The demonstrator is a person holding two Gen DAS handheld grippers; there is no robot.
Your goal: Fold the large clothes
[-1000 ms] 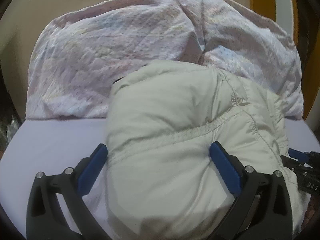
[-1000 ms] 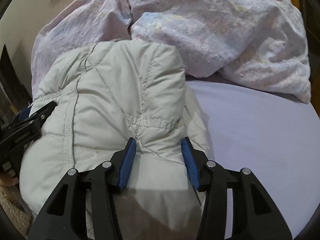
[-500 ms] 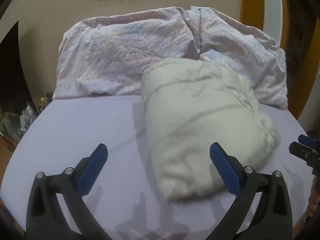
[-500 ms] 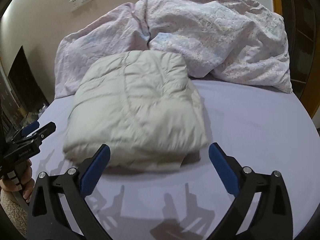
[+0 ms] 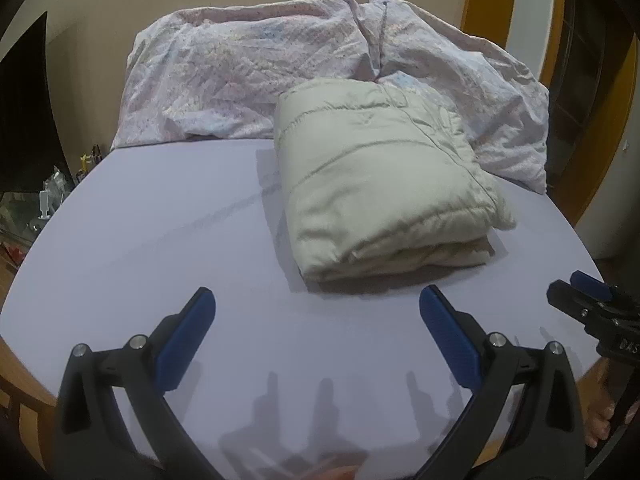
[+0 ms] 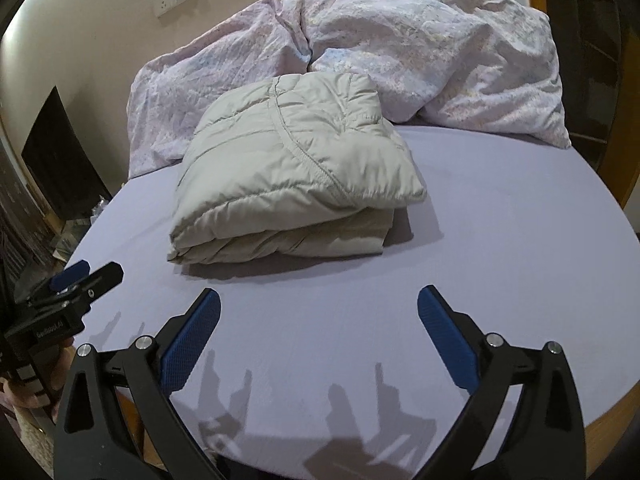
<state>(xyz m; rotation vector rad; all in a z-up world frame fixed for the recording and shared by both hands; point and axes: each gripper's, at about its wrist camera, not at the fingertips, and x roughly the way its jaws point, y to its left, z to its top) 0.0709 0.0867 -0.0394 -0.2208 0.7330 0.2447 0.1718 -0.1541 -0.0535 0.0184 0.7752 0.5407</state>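
Note:
A beige padded jacket (image 5: 384,184) lies folded into a thick bundle on the lilac bed sheet (image 5: 168,248); it also shows in the right wrist view (image 6: 296,168). My left gripper (image 5: 316,320) is open and empty, hanging above the sheet short of the bundle's near edge. My right gripper (image 6: 320,320) is open and empty too, in front of the bundle. Each gripper shows at the edge of the other's view: the right one (image 5: 592,304) and the left one (image 6: 76,280).
A crumpled pink-and-white duvet (image 5: 304,64) is piled behind the jacket against the wall, also in the right wrist view (image 6: 420,52). The wooden bed frame (image 6: 608,408) edges the sheet. Clutter (image 5: 52,192) lies on the floor at left.
Both grippers have let go of the jacket, opened wide and pulled back and up from it. The folded jacket now lies free on the sheet.

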